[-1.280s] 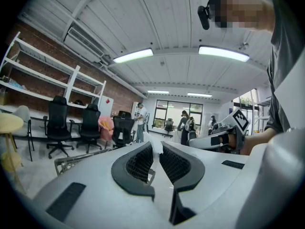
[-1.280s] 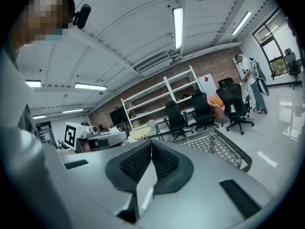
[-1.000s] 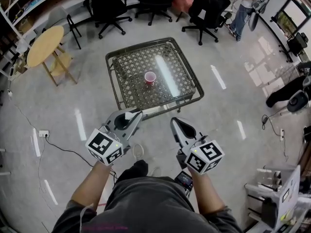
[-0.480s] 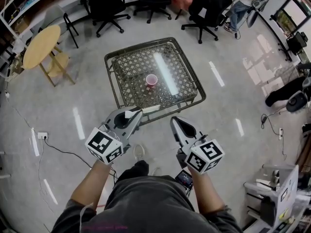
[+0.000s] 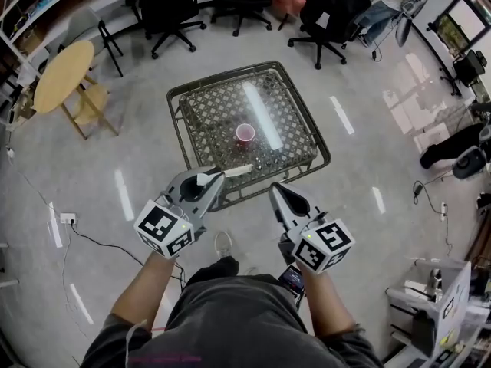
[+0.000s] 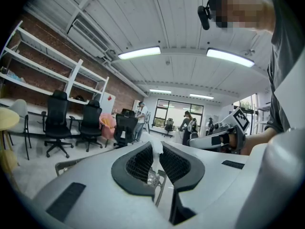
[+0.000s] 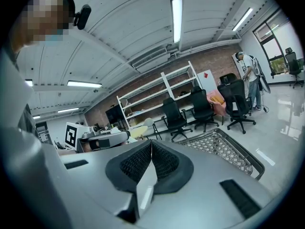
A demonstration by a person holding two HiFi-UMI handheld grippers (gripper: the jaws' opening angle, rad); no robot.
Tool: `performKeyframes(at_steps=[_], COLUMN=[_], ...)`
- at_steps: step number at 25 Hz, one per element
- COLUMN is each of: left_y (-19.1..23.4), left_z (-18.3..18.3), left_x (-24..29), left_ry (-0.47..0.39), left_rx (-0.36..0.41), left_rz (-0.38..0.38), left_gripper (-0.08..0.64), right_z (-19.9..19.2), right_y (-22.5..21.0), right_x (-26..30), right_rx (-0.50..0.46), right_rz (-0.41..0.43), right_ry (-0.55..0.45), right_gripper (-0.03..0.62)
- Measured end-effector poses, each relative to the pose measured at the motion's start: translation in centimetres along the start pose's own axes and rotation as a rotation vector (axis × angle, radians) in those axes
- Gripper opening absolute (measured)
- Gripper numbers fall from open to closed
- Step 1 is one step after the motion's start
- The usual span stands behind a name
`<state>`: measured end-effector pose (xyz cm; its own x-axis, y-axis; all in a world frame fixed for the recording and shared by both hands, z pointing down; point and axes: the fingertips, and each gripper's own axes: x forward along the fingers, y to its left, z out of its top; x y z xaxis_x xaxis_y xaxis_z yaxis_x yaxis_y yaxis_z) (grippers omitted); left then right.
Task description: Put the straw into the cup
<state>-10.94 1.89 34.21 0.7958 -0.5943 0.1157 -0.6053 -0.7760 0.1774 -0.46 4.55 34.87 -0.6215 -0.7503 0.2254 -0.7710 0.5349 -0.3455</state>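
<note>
A pink cup (image 5: pixel 245 133) stands upright near the middle of a low glass-topped lattice table (image 5: pixel 178 129). My left gripper (image 5: pixel 211 179) is shut on a white straw (image 5: pixel 234 171), which sticks out to the right over the table's near edge. In the left gripper view the straw (image 6: pixel 156 150) is pinched between the black pads (image 6: pixel 141 162) of the left gripper (image 6: pixel 156 147). My right gripper (image 5: pixel 275 191) hangs beside it, shut and empty, short of the table. Its pads meet in the right gripper view (image 7: pixel 151 143), with the table (image 7: pixel 219 147) ahead at right.
A round wooden table (image 5: pixel 70 71) stands at the far left, and several black office chairs (image 5: pixel 173 6) line the back. A cable and wall socket (image 5: pixel 67 218) lie on the floor at left. White equipment (image 5: pixel 430 305) sits at the lower right.
The table and cup have drawn nearer in the head view. Both grippers now reach its near edge, holding the same pose and the same grip on the straw.
</note>
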Motion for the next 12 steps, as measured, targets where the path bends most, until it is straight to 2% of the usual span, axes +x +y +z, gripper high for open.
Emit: performKeyframes(at_steps=[12], left_y=[4.8], left_z=[0.5], left_x=[1.4], left_ry=[0.011], left_rx=[-0.012], left_rz=[-0.035], left_gripper=[0.048], right_z=[1.3], right_y=[-0.8], right_x=[4.5], right_rx=[0.003], right_rz=[-0.034], right_ry=[-0.001], right_gripper=[0.014])
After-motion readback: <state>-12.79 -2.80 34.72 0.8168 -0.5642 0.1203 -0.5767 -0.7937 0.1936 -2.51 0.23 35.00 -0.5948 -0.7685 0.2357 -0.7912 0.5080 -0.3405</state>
